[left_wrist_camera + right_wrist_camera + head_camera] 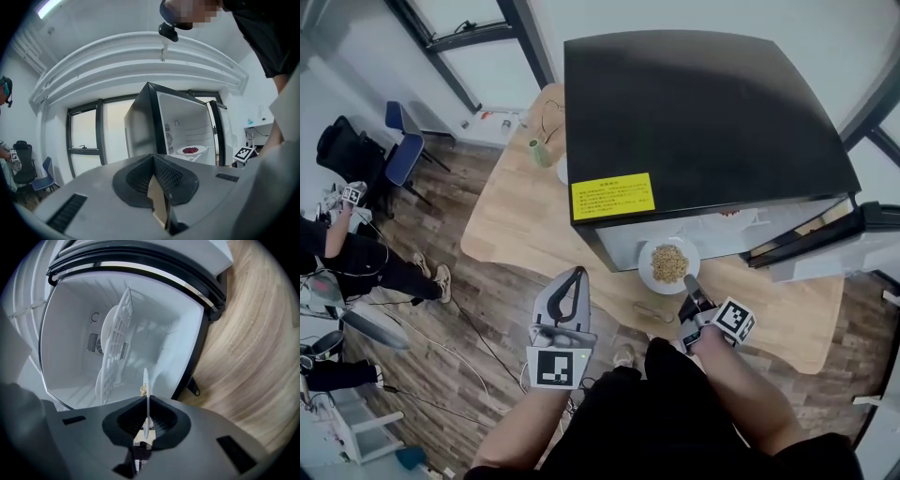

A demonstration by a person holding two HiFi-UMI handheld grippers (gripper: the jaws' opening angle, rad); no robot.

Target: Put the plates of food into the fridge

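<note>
One plate [668, 265] of grain clamped at its rim in right tool [688, 284], before open fridge [703, 122], left tool [579, 273] closed, empty

I read left tongs [154, 164] pinched together, nothing between. Ahead, fridge [143, 122] stands open, door [219, 136] swung right. Plate of red food [190, 150] sits inside fridge. Windows [84, 140] left of fridge.

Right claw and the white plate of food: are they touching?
Touching. The right gripper view shows the plate edge-on, its rim pinched between the closed jaws of the right claw; the head view shows that claw at the plate's near edge.
</note>
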